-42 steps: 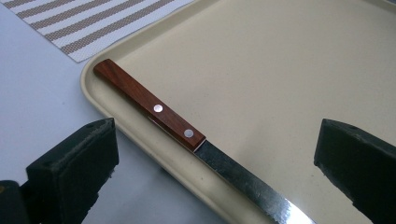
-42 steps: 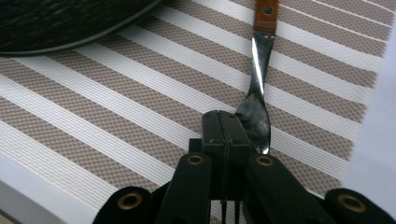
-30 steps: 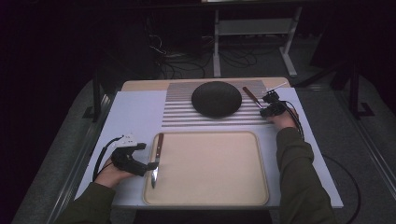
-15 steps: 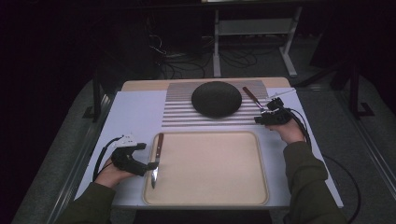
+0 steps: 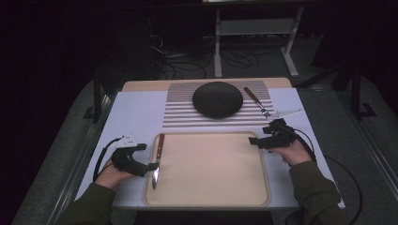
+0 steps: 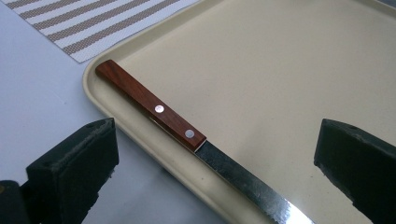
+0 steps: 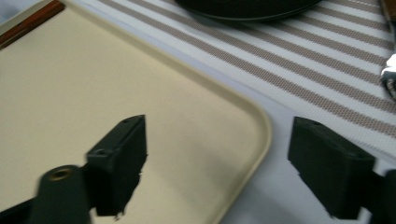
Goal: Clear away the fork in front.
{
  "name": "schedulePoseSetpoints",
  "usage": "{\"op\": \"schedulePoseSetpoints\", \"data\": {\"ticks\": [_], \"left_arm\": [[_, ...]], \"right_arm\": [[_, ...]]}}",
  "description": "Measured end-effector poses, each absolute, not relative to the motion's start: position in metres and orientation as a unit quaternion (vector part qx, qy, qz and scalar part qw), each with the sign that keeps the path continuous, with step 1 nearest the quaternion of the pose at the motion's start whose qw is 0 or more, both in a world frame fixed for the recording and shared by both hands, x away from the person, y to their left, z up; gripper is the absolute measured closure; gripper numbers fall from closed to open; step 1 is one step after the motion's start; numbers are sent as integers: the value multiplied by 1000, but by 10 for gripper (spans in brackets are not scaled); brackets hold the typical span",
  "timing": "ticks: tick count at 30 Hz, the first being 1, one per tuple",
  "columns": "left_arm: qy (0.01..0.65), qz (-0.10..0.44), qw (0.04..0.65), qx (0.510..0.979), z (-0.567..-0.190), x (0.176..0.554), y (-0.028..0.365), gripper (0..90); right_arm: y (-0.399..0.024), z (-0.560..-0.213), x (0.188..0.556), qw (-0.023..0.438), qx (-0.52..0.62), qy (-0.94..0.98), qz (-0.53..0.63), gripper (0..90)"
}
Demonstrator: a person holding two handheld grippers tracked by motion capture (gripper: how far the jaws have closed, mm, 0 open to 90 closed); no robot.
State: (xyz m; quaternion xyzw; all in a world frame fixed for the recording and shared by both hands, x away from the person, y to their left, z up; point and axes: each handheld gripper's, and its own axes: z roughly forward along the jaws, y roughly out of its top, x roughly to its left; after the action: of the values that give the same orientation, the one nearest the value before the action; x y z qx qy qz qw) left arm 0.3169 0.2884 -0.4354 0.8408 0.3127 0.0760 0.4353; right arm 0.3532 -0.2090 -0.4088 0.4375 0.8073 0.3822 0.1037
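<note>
A knife with a wooden handle (image 5: 160, 142) (image 6: 152, 108) lies along the left rim of the beige tray (image 5: 206, 197) (image 6: 289, 56) (image 7: 70, 84), its blade pointing to the near side. My left gripper (image 5: 146, 157) (image 6: 217, 140) stands open astride the knife where the handle meets the blade, pads apart from it. My right gripper (image 5: 257, 139) (image 7: 219, 126) hovers over the tray's far right corner. Its jaws have just been opening, with nothing between them. A wooden-handled fork (image 5: 256, 101) lies beside the black plate (image 5: 218, 99) (image 7: 243, 9).
The plate and fork rest on a striped placemat (image 5: 183, 110) (image 6: 93, 23) (image 7: 327, 70) behind the tray. All of it stands on a white table (image 5: 136, 112). The floor beyond holds cables and a metal stand.
The right gripper has come away from the fork at the back right, moving toward the near side to the tray's right rim, and its jaws have opened. The left gripper and knife have stayed put.
</note>
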Motion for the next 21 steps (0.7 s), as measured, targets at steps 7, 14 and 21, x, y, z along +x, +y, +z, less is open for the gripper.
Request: {"op": "schedulePoseSetpoints", "data": {"ticks": [7,14,21], "left_arm": [[309,81,440,839,-434,316,288,0],[309,81,440,839,-434,316,288,0],[307,81,438,841,-434,316,288,0]], "right_arm": [[-199,-422,328,106,421,818,378,4],[-194,-435,310,101,412,823,377,0],[-194,-441,303,93,407,829,371,0]]}}
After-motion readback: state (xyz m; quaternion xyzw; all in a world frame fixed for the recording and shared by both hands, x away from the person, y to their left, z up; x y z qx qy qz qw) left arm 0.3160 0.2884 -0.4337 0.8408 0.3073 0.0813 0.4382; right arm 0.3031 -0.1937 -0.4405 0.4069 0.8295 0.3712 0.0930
